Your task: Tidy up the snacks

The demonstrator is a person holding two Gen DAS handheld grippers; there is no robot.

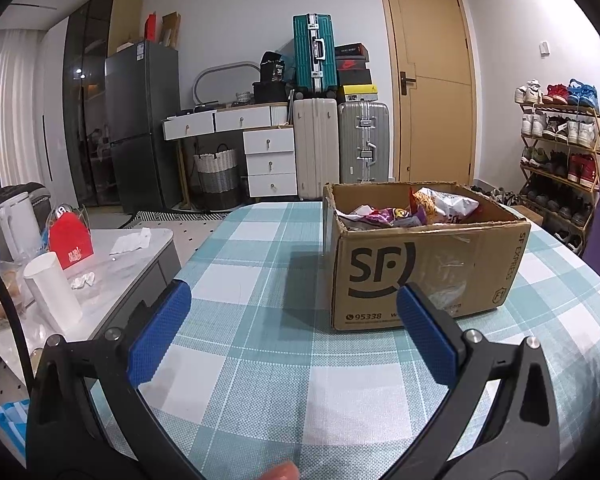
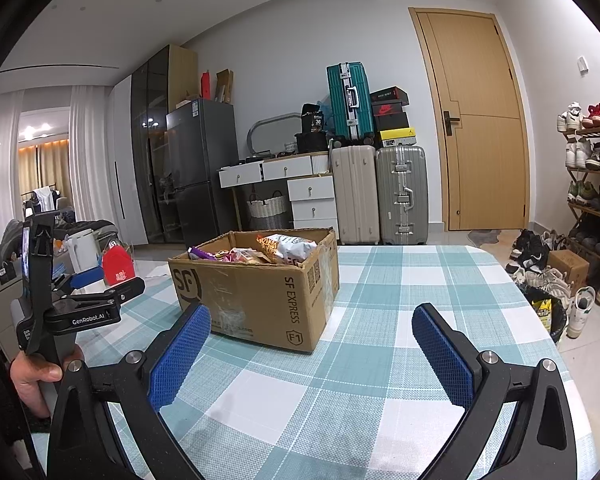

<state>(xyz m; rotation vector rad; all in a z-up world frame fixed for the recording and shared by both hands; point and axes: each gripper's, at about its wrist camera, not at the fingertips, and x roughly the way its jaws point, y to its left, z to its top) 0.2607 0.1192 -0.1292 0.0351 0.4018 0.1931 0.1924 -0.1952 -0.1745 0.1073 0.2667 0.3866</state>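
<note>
Broadly, you face a wide counter (image 2: 400, 320) under a woven cloth checked in teal and white, its surface flat and matte with a fine grid texture. On it stands an open brown corrugated cardboard box (image 1: 424, 268), rectangular, printed with a black logo, its top flaps gone or folded away and its rim ragged. Its faces carry strips of clear, wrinkled tape. Inside the cardboard box lie the crinkled foil and plastic snack packets (image 1: 420, 208), purple, white and orange, heaped loosely and rising just above the rim; no packet shows on the cloth outside the box in either view. That arrangement fits snacks already gathered into the box as well as snacks waiting to be taken out and sorted, and the views do not settle which.

The left gripper (image 1: 292, 332) is held low over the cloth with the box ahead and to the right of its fingers, the logo face turned toward you. The right gripper (image 2: 312, 360) has the box ahead and to the left, a corner and narrow end face nearest. The box looms larger in the left view, so your left hand (image 2: 32, 380) is judged the nearer. Both pairs of blue, dimpled rubber fingers (image 1: 160, 332) are spread wide and hold nothing. The thin packets will likely crumple and slip under a pinch.
</note>
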